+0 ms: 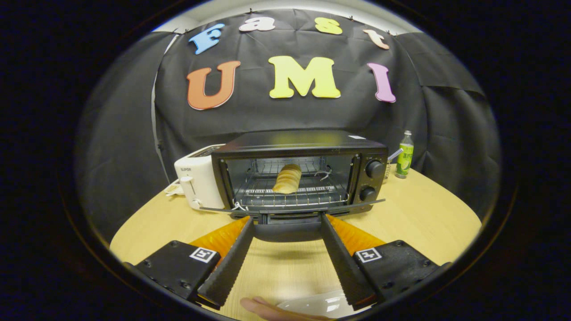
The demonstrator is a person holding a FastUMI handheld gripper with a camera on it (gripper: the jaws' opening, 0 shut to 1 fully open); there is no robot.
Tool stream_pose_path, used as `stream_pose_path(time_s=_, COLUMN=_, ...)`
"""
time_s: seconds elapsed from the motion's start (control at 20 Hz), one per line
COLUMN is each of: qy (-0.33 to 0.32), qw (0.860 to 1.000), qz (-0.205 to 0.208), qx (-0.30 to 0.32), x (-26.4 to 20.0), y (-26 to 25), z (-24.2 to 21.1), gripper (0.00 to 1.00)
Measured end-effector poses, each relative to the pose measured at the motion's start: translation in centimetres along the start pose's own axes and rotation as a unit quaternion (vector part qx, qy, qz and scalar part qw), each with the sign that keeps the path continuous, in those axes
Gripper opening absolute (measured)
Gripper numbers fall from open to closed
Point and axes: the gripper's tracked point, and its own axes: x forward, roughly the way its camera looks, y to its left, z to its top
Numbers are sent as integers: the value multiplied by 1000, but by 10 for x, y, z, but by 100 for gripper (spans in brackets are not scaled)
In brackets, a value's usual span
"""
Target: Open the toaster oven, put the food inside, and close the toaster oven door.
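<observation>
The black toaster oven (299, 147) stands on the wooden table (415, 214) with its door (357, 204) folded down flat towards me. A golden bread roll (287, 178) lies on the wire rack (258, 191) inside. The door's dark handle (287, 232) sits between my fingertips, one finger on each side of it. My gripper (287, 219) is open, and I cannot tell whether the fingers touch the handle's ends.
A white slot toaster (196, 178) stands against the oven's left side. A green bottle (405, 156) stands to the oven's right, near the cloth wall. Below the fingers, a white plate (321, 305) lies on the table with a person's finger (263, 308) beside it.
</observation>
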Motion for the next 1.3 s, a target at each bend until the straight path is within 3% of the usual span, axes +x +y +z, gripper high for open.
stream_pose_path(time_s=0.25, qy=0, qw=1000, qz=8, qx=-1, x=-10, y=3, z=2, gripper=98)
stream_pose_path(time_s=0.45, qy=59, qw=998, qz=3, qx=19, x=1, y=-4, z=-31, gripper=100)
stream_pose_path(time_s=0.6, qy=103, qw=994, qz=32, qx=34, x=-2, y=13, z=-60, gripper=99)
stream_pose_path(time_s=0.75, qy=112, qw=993, qz=-9, qx=18, x=5, y=-4, z=-74, gripper=100)
stream_pose_path(time_s=0.9, qy=136, qw=989, qz=12, qx=49, x=2, y=4, z=-91, gripper=100)
stream_pose_path(time_s=1.3, qy=163, qw=986, qz=1, qx=31, x=13, y=5, z=-115, gripper=99)
